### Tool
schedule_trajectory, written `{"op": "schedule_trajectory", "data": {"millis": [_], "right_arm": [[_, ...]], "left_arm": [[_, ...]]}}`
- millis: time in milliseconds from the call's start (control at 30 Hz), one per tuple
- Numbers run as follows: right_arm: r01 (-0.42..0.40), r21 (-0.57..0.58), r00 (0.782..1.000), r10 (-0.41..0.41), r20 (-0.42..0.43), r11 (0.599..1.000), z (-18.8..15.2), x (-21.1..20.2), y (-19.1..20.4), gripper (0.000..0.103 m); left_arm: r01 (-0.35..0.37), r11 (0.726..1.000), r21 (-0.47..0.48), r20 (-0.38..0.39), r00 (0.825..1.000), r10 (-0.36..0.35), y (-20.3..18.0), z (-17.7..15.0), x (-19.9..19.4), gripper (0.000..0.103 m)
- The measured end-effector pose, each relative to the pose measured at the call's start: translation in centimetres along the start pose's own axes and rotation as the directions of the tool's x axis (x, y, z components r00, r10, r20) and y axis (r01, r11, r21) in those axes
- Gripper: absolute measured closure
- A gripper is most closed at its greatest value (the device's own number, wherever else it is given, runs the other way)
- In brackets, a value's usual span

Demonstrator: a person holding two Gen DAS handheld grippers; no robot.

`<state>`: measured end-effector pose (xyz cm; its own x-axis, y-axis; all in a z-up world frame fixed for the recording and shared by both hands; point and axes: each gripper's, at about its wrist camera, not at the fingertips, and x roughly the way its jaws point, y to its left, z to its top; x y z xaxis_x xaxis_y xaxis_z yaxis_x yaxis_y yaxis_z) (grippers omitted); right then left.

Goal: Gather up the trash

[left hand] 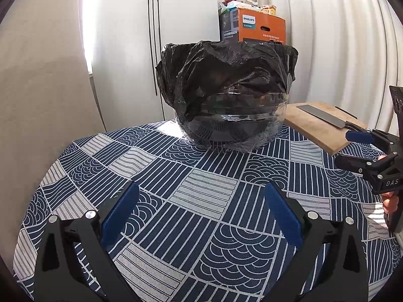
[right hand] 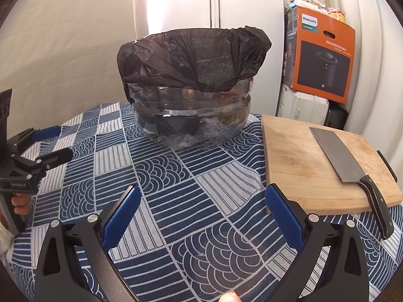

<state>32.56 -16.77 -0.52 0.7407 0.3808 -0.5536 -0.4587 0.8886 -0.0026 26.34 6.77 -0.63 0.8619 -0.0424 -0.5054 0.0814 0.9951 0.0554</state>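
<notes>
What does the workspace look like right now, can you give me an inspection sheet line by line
Surface: table covered with a blue and white patterned cloth.
Job's things: clear bin lined with a black bag folded over its rim, standing at the far middle of the table; no loose trash seen on the cloth.
Clutter: wooden cutting board on the right side, with a cleaver lying on it, handle over the near edge.
Grippers: left gripper open and empty above the cloth; right gripper open and empty, near the board.
Cables: nothing seen.
Surroundings: white cupboard doors behind; an orange box stacked at the right with packets on top.
</notes>
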Motion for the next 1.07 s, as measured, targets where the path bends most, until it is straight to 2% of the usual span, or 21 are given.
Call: {"op": "schedule_trajectory", "data": {"millis": [1067], "right_arm": [[0.000,0.001,1.000,0.000,-0.004,1.000,-0.01,-0.03,-0.02,0.008]], "left_arm": [[-0.009,1.000,-0.003,-0.001,1.000,0.009,0.06,0.06,-0.02,0.006]]}}
